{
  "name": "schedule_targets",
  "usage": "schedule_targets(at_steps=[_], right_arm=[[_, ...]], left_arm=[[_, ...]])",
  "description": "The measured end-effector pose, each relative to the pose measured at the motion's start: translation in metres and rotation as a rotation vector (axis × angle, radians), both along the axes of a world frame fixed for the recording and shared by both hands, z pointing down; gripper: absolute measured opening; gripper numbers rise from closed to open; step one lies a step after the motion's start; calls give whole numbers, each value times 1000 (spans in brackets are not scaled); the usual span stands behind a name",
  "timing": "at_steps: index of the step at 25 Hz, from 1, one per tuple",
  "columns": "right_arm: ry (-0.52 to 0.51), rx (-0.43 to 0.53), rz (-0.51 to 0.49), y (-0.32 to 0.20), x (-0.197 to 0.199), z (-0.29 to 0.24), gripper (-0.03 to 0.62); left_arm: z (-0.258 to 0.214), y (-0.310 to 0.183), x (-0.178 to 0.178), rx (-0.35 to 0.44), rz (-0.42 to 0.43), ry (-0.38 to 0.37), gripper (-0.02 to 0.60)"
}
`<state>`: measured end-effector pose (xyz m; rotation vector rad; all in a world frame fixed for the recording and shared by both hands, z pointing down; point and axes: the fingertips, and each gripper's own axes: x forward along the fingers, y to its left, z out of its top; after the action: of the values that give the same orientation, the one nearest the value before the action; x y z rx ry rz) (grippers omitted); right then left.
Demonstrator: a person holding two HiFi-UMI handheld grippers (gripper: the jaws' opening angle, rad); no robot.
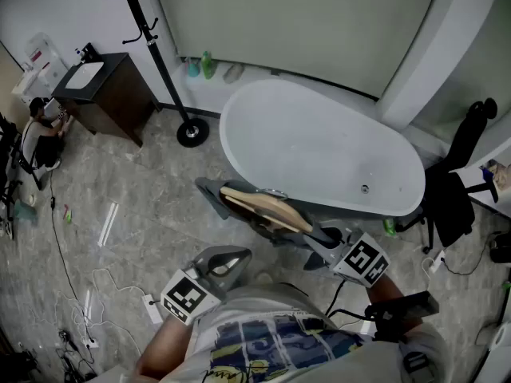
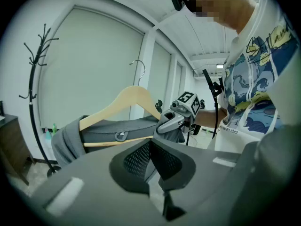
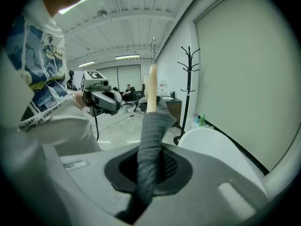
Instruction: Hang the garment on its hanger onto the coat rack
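Note:
A pale wooden hanger (image 1: 263, 203) carries a grey garment (image 1: 214, 200) and hangs in the air in front of me, over the floor beside the bathtub. My right gripper (image 1: 316, 239) is shut on a fold of the grey garment (image 3: 151, 140) at the hanger's right end. The hanger's wooden tip (image 3: 151, 88) and metal hook (image 3: 153, 44) rise straight beyond the jaws. My left gripper (image 1: 230, 260) is shut with nothing in it, just below the garment (image 2: 106, 132) and apart from it. The black coat rack (image 1: 152, 46) stands at the back left, its base (image 1: 192, 132) on the floor.
A white bathtub (image 1: 319, 146) fills the middle, right behind the hanger. A dark cabinet (image 1: 108, 94) stands left of the rack. A black office chair (image 1: 455, 190) is at the right. Cables and a power strip (image 1: 152, 308) lie on the floor at lower left. A person (image 1: 40, 134) sits far left.

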<state>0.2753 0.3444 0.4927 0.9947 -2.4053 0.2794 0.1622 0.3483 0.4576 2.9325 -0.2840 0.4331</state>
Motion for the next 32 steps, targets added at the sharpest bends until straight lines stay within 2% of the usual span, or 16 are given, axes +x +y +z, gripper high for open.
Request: schedule_targets(at_steps=[7, 10, 16, 22, 27, 32], right_arm=[[7, 7, -7, -15, 2, -4, 14], [10, -15, -38, -41, -6, -5, 14], [8, -15, -86, -106, -38, -14, 14], [12, -20, -122, -204, -84, -38, 14], [-7, 4, -160, -306, -132, -65, 14], [-28, 59, -177, -402, -170, -92, 14]], left_arm=[[-3, 2, -11, -11, -46, 4, 3], [2, -19, -20, -26, -67, 6, 3], [5, -83, -51, -5, -102, 45, 3], [-9, -170, -96, -10, -110, 93, 3], [-19, -247, -156, 30, -150, 80, 3], [-19, -300, -204, 64, -196, 51, 3]])
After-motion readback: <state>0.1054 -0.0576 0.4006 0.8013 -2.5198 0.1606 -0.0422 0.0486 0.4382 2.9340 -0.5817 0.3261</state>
